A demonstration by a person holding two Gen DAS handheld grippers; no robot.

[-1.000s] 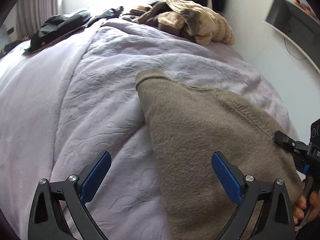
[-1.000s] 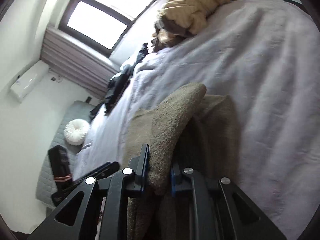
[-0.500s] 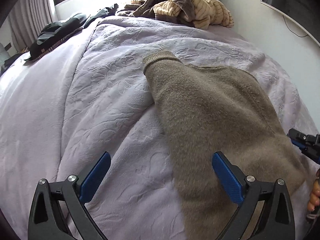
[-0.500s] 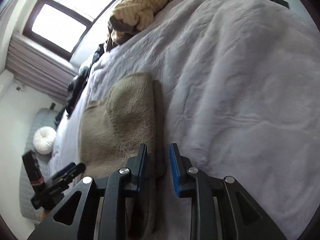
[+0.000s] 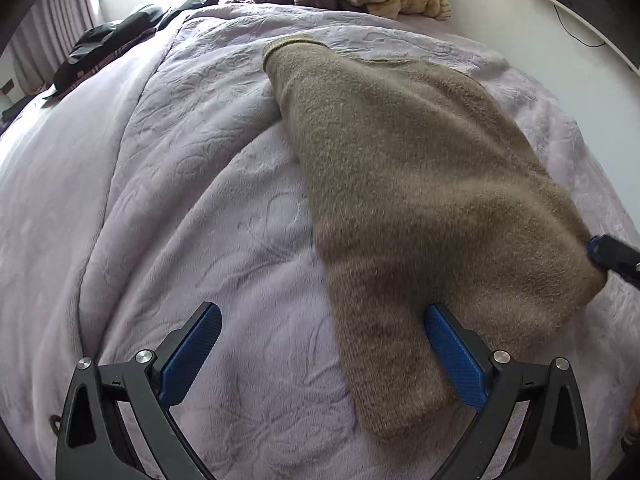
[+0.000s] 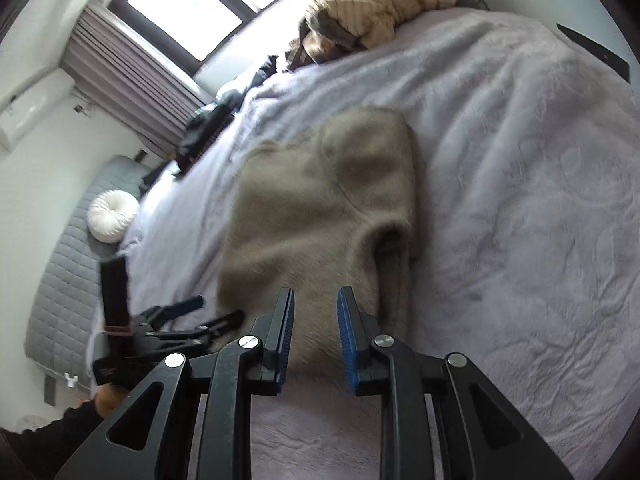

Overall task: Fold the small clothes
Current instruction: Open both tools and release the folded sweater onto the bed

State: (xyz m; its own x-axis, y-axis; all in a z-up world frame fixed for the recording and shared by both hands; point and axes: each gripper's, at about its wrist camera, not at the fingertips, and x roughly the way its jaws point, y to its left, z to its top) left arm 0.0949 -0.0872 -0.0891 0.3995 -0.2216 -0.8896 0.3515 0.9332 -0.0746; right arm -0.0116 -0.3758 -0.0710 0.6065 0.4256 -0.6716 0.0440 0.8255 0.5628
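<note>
Sweater (image 5: 420, 184), fuzzy taupe, lies folded flat on lilac bedspread (image 5: 180, 200).

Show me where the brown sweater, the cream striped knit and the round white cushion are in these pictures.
brown sweater (image 5: 420, 184): left wrist view, middle of its fuzzy body.
cream striped knit (image 6: 376, 4): right wrist view, centre of the heap at the far end of the bed.
round white cushion (image 6: 112, 216): right wrist view, its tufted middle.
</note>
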